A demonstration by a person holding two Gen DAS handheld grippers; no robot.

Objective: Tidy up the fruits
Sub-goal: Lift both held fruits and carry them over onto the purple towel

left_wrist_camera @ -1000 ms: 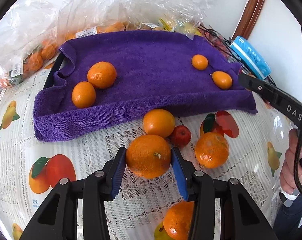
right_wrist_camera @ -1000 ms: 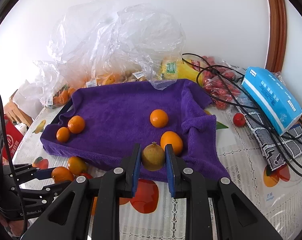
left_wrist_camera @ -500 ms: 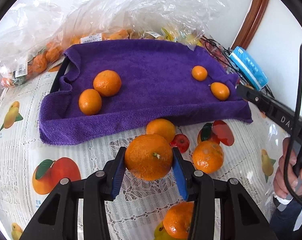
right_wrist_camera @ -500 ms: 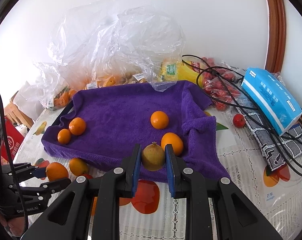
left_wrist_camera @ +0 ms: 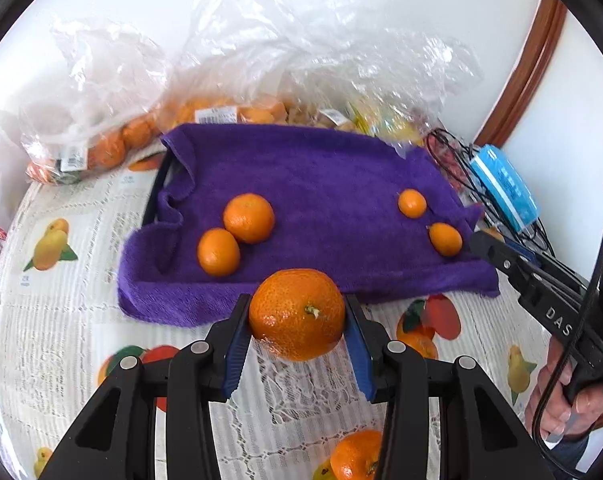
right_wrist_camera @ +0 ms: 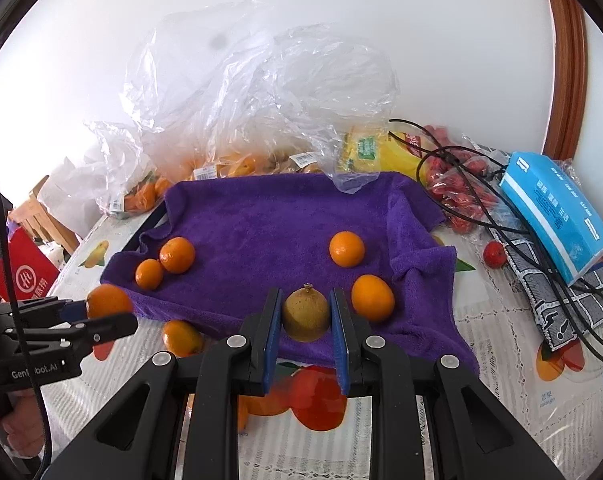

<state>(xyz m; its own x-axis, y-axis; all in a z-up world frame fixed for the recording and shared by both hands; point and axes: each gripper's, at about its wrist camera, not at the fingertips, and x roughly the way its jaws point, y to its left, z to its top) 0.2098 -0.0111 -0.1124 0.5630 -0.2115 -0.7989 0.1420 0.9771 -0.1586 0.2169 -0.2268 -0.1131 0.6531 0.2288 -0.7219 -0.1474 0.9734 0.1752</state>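
My left gripper (left_wrist_camera: pixel 297 316) is shut on a large orange (left_wrist_camera: pixel 296 313) and holds it above the table, just before the near edge of the purple towel (left_wrist_camera: pixel 321 184). My right gripper (right_wrist_camera: pixel 305 314) is shut on a small brown-green fruit (right_wrist_camera: pixel 305 312) over the towel's (right_wrist_camera: pixel 269 216) near edge. Two oranges (left_wrist_camera: pixel 237 232) lie on the towel's left side and two small ones (left_wrist_camera: pixel 427 220) on its right. The left gripper with its orange also shows in the right wrist view (right_wrist_camera: pixel 107 302).
Clear plastic bags of oranges (left_wrist_camera: pixel 113 140) stand behind the towel. A blue tissue pack (right_wrist_camera: pixel 553 204), black cables (right_wrist_camera: pixel 481 184) and red fruits (right_wrist_camera: pixel 461 188) lie at the right. Loose oranges (right_wrist_camera: pixel 181 336) lie on the fruit-print tablecloth (left_wrist_camera: pixel 61 280).
My left gripper has lifted the large orange off the table and carried it towards the towel. The right gripper has held still with its fruit.
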